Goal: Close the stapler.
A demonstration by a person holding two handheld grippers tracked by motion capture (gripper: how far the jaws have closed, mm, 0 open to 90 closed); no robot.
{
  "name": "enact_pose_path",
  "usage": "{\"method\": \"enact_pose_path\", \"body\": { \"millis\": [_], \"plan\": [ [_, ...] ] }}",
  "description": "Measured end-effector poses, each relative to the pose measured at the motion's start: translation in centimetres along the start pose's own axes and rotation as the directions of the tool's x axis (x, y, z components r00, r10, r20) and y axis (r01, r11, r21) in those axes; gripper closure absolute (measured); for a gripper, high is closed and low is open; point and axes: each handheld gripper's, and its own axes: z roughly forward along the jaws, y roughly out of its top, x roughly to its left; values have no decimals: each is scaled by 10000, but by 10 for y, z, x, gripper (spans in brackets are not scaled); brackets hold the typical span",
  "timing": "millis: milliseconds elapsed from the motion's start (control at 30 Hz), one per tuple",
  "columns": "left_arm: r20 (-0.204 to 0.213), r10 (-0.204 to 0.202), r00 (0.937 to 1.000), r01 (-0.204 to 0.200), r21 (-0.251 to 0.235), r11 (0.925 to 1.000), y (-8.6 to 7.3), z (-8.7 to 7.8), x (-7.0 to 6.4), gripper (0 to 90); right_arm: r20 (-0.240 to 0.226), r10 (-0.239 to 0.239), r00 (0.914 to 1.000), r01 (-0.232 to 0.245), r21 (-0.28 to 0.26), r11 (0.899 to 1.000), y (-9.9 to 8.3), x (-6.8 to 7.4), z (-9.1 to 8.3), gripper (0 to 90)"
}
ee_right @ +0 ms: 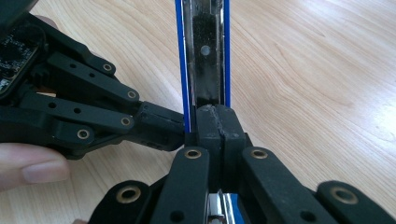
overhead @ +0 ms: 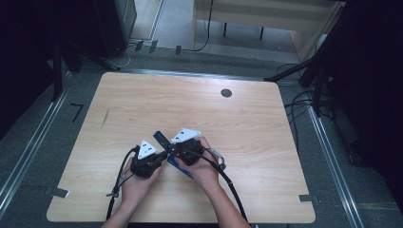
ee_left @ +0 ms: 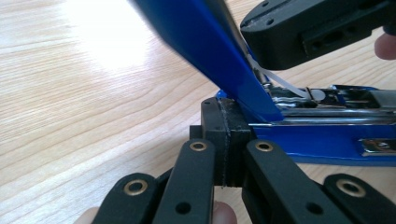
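- High view: a pale wooden worktop [overhead: 247,118] carries one blue stapler [overhead: 164,147], which lies near the person's edge, a little left of the middle. Around it the worktop bears one round dark grommet hole [overhead: 226,93] far back and a faint dark scuff [overhead: 105,117] at the left. Cables [overhead: 304,102] trail on the grey floor to the right, and one pale desk [overhead: 266,16] stands beyond.
- In the same view, two hands hold two grippers close together over the stapler: the left gripper [overhead: 164,156] and the right gripper [overhead: 169,148] meet at it, each with a grey three-cornered plate on top and a black cable running back toward the person. The stapler's blue arm pokes up and back between them.
- Left gripper view: the left gripper's [ee_left: 225,140] jaws are pressed together, pads touching, right at the rear end of the stapler [ee_left: 327,140]; whether they pinch any of it I cannot tell. The stapler stands hinged open: glossy blue top arm raised steeply, blue base flat on the worktop, chrome magazine between them. The right gripper [ee_left: 317,32] looms above it at upper right.
- Right gripper view: the right gripper's [ee_right: 215,126] jaws are closed tight on the stapler's raised arm [ee_right: 205,56], whose blue edges frame a dark metal channel. The left gripper [ee_right: 161,126] presses in from the left, touching that arm.
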Motion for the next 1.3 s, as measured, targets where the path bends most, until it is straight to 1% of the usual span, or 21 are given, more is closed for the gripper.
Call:
{"method": "enact_pose_path", "body": {
  "millis": [33, 167, 300, 367, 433, 567, 667, 733, 800, 867, 900, 933, 1033, 1167, 1200, 1300],
  "plan": [
    [41, -45, 10000, 45, -39, 10000, 0, 0, 0, 900, -4, 57, 10000, -57, -19, 10000, 0, 0, -2, 900],
    [190, -58, 9998, 59, -58, 10000, -1, -2, -2, 900, -20, -78, 10000, 78, -98, 9999, -2, 0, -5, 900],
    [373, -93, 9993, 90, 91, 9999, -3, -2, -6, 900, -34, 5, 10000, -6, -169, 9999, -4, 1, -7, 900],
    [363, -70, 9993, 67, 97, 9999, -4, -2, -8, 900, -25, 2, 10000, -2, -187, 9998, -4, 0, -8, 900],
    [396, -173, 9991, 169, 89, 9998, -4, -3, -9, 900, -7, -19, 10000, 18, -167, 9999, -4, 0, -9, 900],
    [555, -136, 9984, 127, 156, 9998, -5, -2, -12, 900, 23, -7, 10000, 7, -225, 9997, -5, 0, -14, 900],
    [720, -129, 9973, 116, 184, 9998, -5, -1, -16, 900, 29, -15, 10000, 16, -271, 9996, -7, -2, -17, 900],
    [827, -34, 9966, 19, 180, 9998, -5, 0, -22, 900, -3, 63, 10000, -63, -284, 9996, -8, -2, -19, 900],
    [966, 143, 9952, -160, 165, 9997, -6, 2, -27, 900, -41, 139, 9999, -141, -319, 9994, -9, -2, -20, 900],
    [1029, 435, 9937, -458, 201, 9987, -6, 5, -33, 900, -42, 115, 9999, -116, -385, 9992, -11, -2, -21, 900],
    [946, 609, 9937, -634, 240, 9977, -6, 5, -35, 900, -34, 136, 9999, -137, -382, 9992, -11, -1, -22, 900],
    [1007, 686, 9926, -709, 197, 9973, -6, 6, -36, 900, -33, 158, 9999, -159, -398, 9991, -12, -1, -23, 900],
    [1069, 750, 9914, -788, 318, 9964, -5, 7, -38, 900, -24, 194, 9998, -195, -439, 9988, -15, -2, -25, 900],
    [1152, 798, 9901, -843, 352, 9958, -5, 8, -38, 900, 0, 200, 9998, -200, -412, 9990, -18, -2, -28, 900],
    [1233, 758, 9895, -808, 360, 9961, -5, 8, -37, 900, 1, 162, 9999, -162, -460, 9988, -18, -2, -29, 900],
    [1361, 595, 9889, -653, 386, 9971, -5, 8, -36, 900, -4, 271, 9996, -271, -542, 9982, -20, -2, -30, 900]
  ]
}}
